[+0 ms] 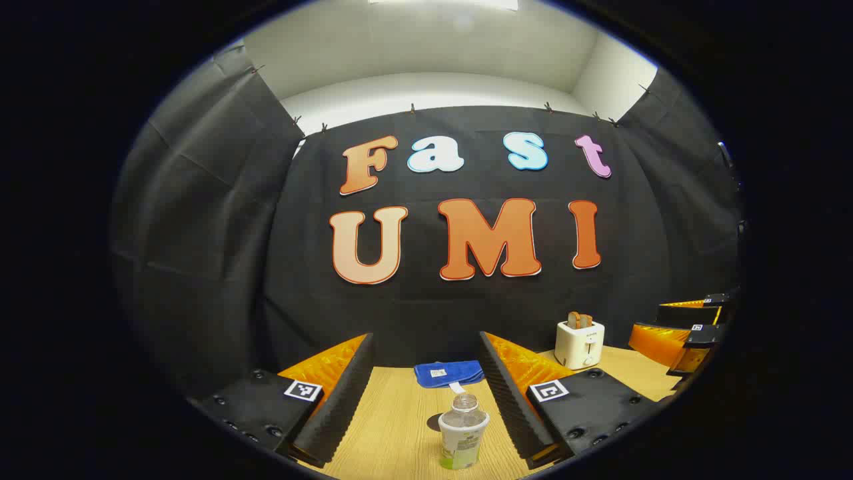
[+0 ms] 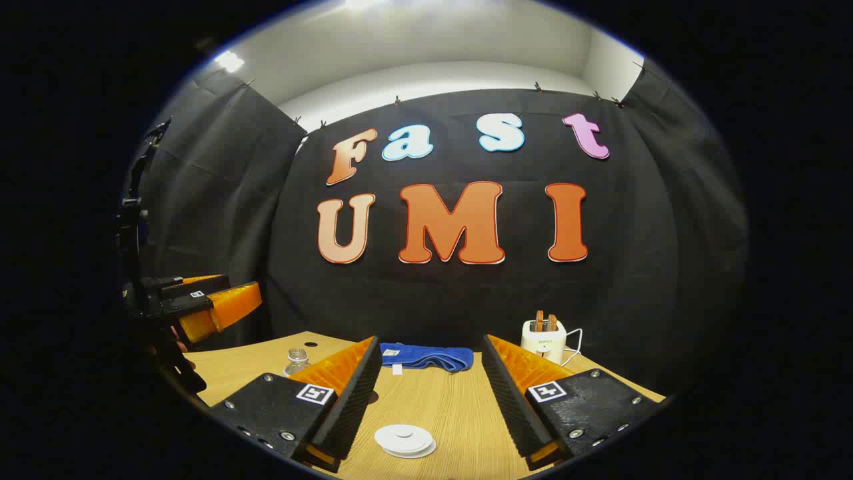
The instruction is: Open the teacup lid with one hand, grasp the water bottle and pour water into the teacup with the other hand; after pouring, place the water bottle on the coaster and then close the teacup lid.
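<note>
Both grippers hang with jaws apart: left gripper [image 1: 426,400] above the clear capless plastic water bottle [image 1: 462,433], right gripper [image 2: 430,400] above the round white lid [image 2: 404,440].

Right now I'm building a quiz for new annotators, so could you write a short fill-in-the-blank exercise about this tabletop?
1. Between the left gripper's open fingers stands a clear water ____.
2. The folded cloth by the back wall is ____ in colour.
3. Two slices of bread stick up from the white ____.
4. Between the right gripper's fingers, a white round lid lies on the ____.

Missing words: bottle; blue; toaster; table
</note>
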Demonstrator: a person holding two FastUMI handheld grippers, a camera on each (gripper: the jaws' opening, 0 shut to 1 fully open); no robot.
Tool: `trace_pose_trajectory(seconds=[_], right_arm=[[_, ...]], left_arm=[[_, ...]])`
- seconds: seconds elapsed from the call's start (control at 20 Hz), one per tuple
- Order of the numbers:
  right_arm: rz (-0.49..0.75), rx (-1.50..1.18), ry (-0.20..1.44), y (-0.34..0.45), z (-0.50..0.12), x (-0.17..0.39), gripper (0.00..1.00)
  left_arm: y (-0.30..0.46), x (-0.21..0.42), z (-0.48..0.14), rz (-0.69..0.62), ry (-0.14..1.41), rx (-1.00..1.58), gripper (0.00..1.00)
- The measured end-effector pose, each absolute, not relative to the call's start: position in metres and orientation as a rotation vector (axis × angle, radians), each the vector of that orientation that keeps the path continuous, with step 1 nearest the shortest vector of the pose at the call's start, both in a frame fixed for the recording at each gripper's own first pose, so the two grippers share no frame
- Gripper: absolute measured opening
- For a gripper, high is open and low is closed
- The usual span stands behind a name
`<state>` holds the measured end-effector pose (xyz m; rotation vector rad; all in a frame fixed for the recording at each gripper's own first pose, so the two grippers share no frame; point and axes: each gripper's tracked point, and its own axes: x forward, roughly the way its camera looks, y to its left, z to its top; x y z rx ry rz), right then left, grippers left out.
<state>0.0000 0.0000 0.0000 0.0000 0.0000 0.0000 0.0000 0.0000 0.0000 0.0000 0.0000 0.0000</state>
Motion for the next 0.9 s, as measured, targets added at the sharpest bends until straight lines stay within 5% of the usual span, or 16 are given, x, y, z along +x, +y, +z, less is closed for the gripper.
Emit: trace_pose_trajectory(seconds=[0.9], right_arm=[[0.009, -0.031, -0.035, 0.0034, 0.0061, -0.0021, 0.96]], left_arm=[[-0.0049, -0.0017, -0.0008, -0.011, -0.012, 0.006, 0.96]])
